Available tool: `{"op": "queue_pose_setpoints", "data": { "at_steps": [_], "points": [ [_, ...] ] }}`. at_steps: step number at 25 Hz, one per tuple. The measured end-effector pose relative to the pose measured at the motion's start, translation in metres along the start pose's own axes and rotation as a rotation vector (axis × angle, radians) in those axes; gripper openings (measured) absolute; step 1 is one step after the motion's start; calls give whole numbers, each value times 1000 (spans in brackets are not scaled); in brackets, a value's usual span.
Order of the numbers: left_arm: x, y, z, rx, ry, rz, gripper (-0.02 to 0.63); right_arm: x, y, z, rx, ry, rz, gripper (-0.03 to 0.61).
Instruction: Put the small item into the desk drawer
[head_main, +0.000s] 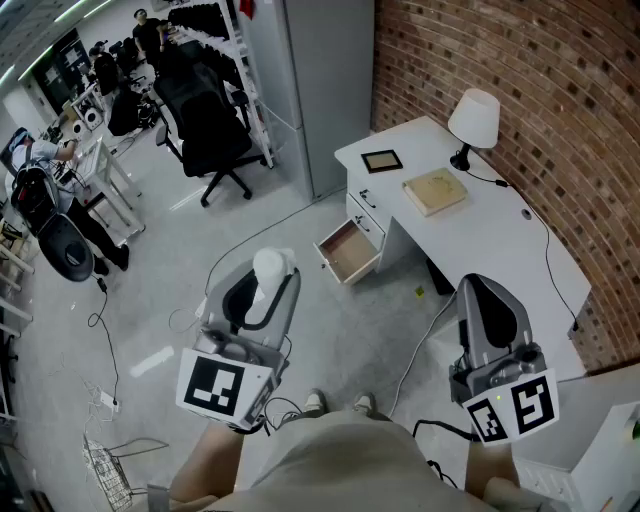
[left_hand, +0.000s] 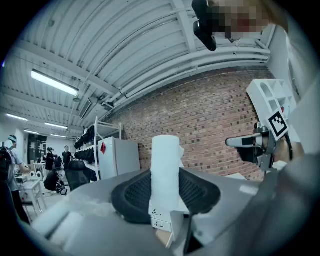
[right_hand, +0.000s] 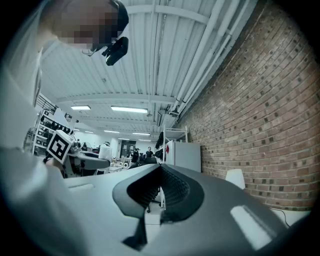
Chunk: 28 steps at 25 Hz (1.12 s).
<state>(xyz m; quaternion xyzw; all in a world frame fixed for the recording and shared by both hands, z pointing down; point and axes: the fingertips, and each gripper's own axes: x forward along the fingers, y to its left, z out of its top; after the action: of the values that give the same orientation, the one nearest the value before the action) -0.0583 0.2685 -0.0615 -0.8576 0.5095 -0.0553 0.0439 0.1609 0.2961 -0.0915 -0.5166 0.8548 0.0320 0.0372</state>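
Observation:
My left gripper (head_main: 262, 278) is shut on a small white cylinder (head_main: 268, 266), which stands upright between the dark pads. In the left gripper view the white cylinder (left_hand: 165, 165) fills the gap of the left gripper (left_hand: 166, 189), and the desk's drawer fronts (left_hand: 161, 223) show just below it. The white desk (head_main: 490, 235) stands ahead on the right against the brick wall, with one drawer (head_main: 350, 252) pulled open and empty. My right gripper (head_main: 482, 292) hangs level at the lower right, its jaws together with nothing between them. In its own view the right gripper (right_hand: 159, 186) shows only a thin slit.
On the desk stand a white lamp (head_main: 474, 118), a tan book (head_main: 434, 191) and a dark frame (head_main: 381, 160). A grey cabinet (head_main: 320, 80) stands left of the desk, a black office chair (head_main: 210, 130) beyond. Cables (head_main: 100, 330) trail over the floor. People work at the far left.

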Motion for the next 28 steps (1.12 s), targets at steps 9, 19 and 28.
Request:
{"op": "queue_pose_setpoints", "data": {
  "at_steps": [9,19,28],
  "points": [
    [14,-29,2,1,8,11,147,-13,-27,-2,22,-12,34,3],
    [24,-46,0,9,13,56,146,-18,-40,-17,21,15,96,3],
    [36,-37,-19,-1,25,62,146,8,-40,-44,30,43,130,3]
  ]
}}
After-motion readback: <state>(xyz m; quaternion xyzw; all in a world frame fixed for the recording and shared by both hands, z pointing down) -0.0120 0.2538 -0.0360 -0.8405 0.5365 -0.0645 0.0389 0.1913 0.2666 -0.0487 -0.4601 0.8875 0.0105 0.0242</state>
